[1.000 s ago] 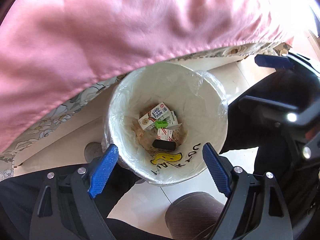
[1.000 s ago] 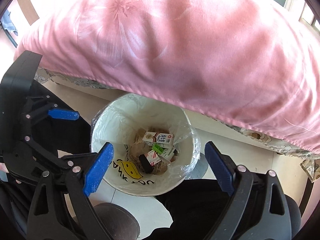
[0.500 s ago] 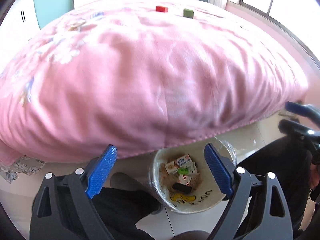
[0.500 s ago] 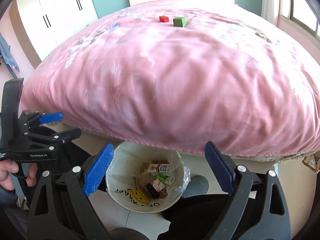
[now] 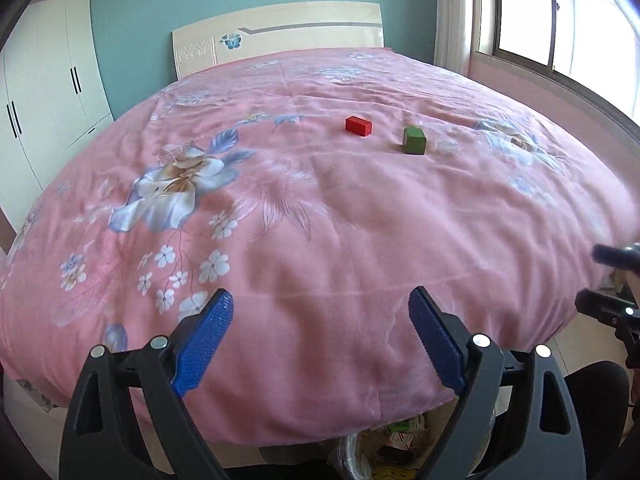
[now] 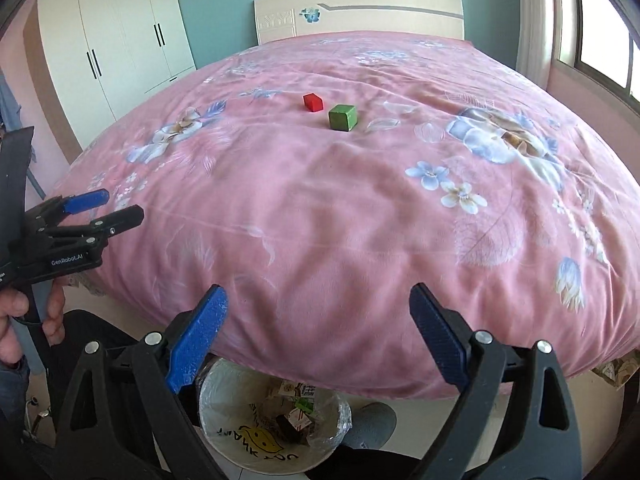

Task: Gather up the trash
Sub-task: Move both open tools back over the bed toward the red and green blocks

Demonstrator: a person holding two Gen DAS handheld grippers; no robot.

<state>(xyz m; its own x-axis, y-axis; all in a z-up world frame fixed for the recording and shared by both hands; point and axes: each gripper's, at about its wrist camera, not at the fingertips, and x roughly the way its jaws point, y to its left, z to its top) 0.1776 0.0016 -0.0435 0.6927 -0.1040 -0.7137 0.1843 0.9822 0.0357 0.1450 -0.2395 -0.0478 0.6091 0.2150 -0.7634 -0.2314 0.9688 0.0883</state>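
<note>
**Both grippers empty above the bed, bin at its foot**

Over the near edge of the pink floral bedspread (image 5: 320,208), the left gripper (image 5: 320,344) is seen with its blue pads spread wide and nothing between them; only cloth lies beyond the gap. The right gripper (image 6: 318,338) is likewise held wide apart and empty. In the right wrist view the left gripper's black frame is also visible at the left edge, gripped by a hand (image 6: 24,316).

The trash bin (image 6: 256,440) — white, lined with clear plastic, a yellow face printed on its side — is found on the floor just below the bedspread's overhang, beneath and between the right gripper's pads. Small cartons and a dark item are seen inside it. In the left wrist view only a sliver of the bin (image 5: 372,462) shows at the bottom edge.

Far up the bed, well apart from both tools, a red block (image 6: 313,102) and a green block (image 6: 342,117) are set close beside each other.

Compared with a second ago, the bin is no longer centred and large in either view — the bed top and headboard (image 5: 280,36) are now taken in instead.
</note>
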